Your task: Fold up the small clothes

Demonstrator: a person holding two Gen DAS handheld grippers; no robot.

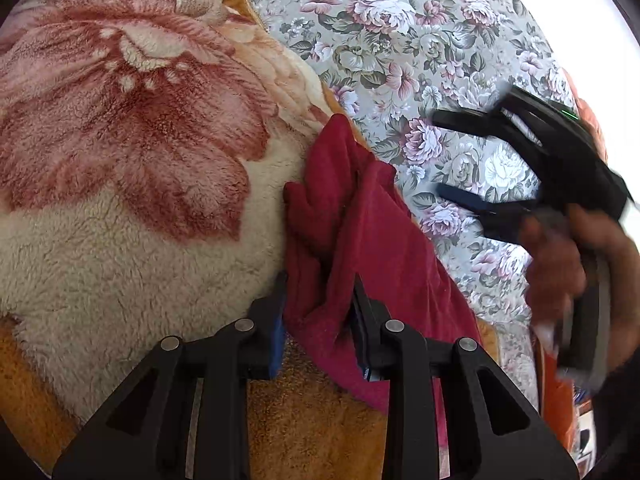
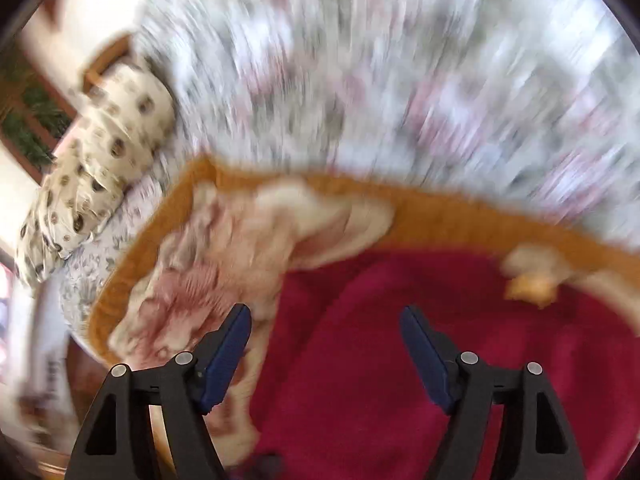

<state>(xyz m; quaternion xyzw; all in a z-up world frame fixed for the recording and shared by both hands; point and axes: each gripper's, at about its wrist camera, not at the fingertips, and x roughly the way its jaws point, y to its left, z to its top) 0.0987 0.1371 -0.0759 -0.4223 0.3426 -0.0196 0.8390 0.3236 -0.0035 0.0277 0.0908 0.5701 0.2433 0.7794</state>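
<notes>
A dark red small garment (image 1: 360,232) lies bunched on a fleece blanket. My left gripper (image 1: 320,300) is shut on a fold of it, cloth bulging between the jaws. My right gripper (image 1: 448,156) shows in the left wrist view at the right, held in a hand, jaws apart and empty over the floral sheet. In the blurred right wrist view my right gripper (image 2: 326,320) is open just above the red garment (image 2: 400,360), which spreads below it.
The cream, pink and orange fleece blanket (image 1: 120,160) lies on a bed with a grey floral sheet (image 1: 400,40). A patterned pillow (image 2: 96,184) lies at the bed's far left. The blanket's orange edge (image 2: 440,216) runs behind the garment.
</notes>
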